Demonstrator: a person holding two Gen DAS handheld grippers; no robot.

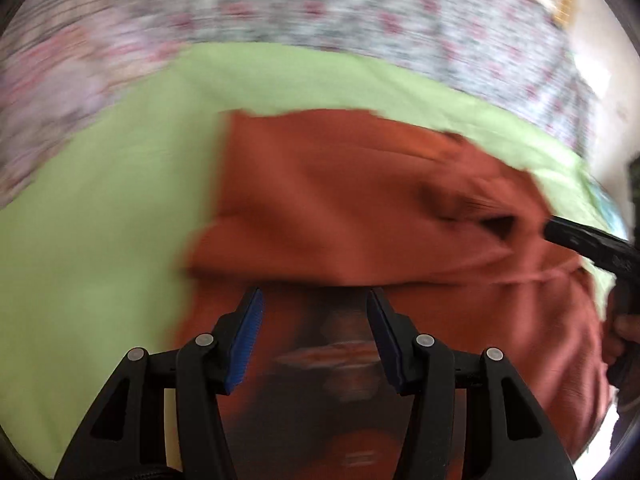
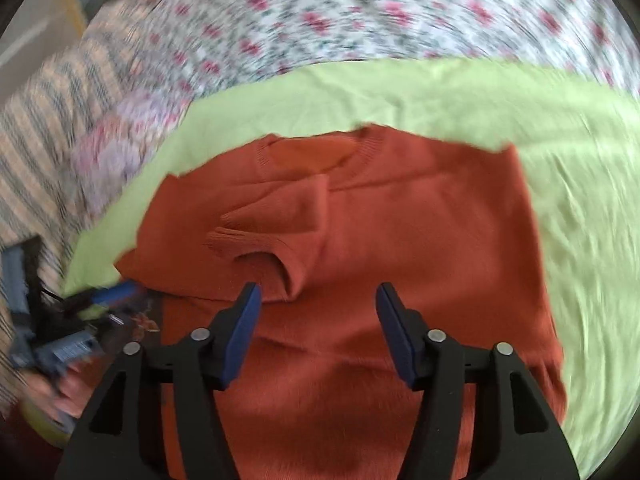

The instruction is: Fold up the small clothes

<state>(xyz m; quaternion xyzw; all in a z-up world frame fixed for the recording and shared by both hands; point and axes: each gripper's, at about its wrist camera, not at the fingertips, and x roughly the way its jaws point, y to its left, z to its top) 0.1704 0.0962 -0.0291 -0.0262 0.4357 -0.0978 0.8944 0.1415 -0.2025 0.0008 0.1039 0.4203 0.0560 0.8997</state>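
Blue-padded jaws of the left gripper (image 1: 316, 336) are seen parted over the near edge of an orange sweater (image 1: 360, 200), nothing pinched between them; the right gripper (image 2: 318, 332) is likewise shown with its jaws apart above the garment's lower body, no cloth caught. Both views are smeared by motion, so fine detail of the knit is largely lost. The sweater is spread front-up on a green sheet (image 2: 580, 220), which is laid over a floral cover (image 2: 360, 12); its ribbed collar (image 2: 360, 148) is turned away from the cameras. One sleeve (image 2: 276, 224) is already seen folded inward across the chest, its cuff lying near the middle, while the opposite side appears straight-edged, its sleeve either tucked under or hidden. In the left view the other gripper's dark finger is seen at the sweater's far right edge; in the right view the other tool and a hand (image 2: 60, 392) are glimpsed at the lower left. The step in hand is judged to be the move from side folds to the crosswise fold, with both tools empty. Next, the hem would probably need to be pinched at both corners and carried up toward the collar, kept level so the tucked sleeve is not dragged out of place
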